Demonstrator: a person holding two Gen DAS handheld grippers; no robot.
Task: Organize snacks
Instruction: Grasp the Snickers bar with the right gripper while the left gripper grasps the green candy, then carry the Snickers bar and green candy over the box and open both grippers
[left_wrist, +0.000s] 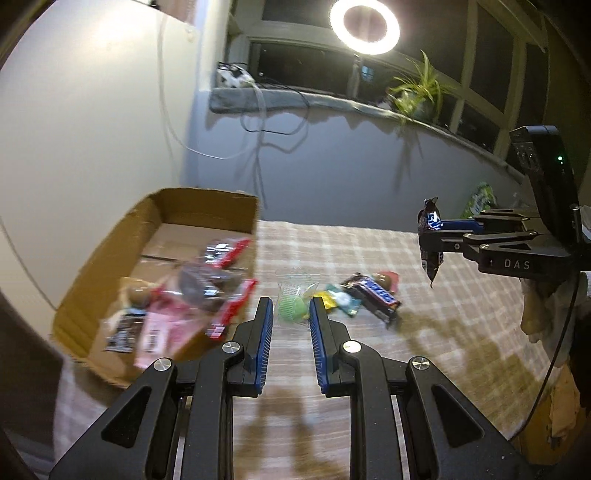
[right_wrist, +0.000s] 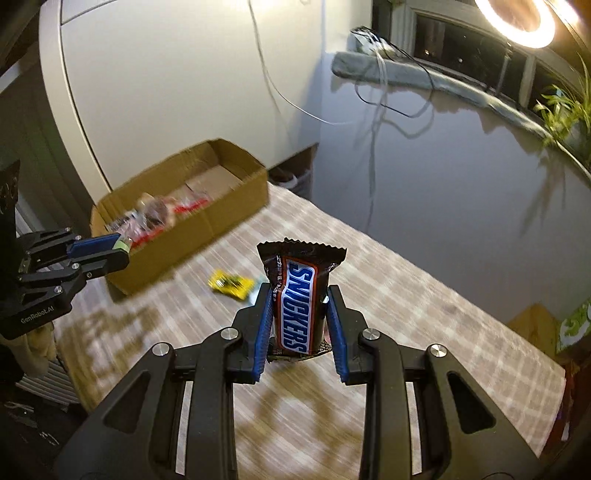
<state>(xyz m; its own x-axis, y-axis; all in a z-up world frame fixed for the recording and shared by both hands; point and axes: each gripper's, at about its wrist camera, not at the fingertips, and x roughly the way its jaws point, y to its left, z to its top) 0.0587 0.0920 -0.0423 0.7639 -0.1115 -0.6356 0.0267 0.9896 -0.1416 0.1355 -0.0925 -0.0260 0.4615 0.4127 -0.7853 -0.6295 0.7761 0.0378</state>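
Observation:
My right gripper is shut on a brown Snickers bar and holds it upright above the checked tablecloth; it also shows in the left wrist view. My left gripper is shut on a clear packet with a green candy, seen in the right wrist view near the cardboard box. The box holds several snack packets. More snacks lie on the cloth: a second Snickers bar and a yellow packet.
The table with the checked cloth stands against a grey wall. A windowsill with a plant, cables and a ring light is behind. A green bag sits at the far right edge.

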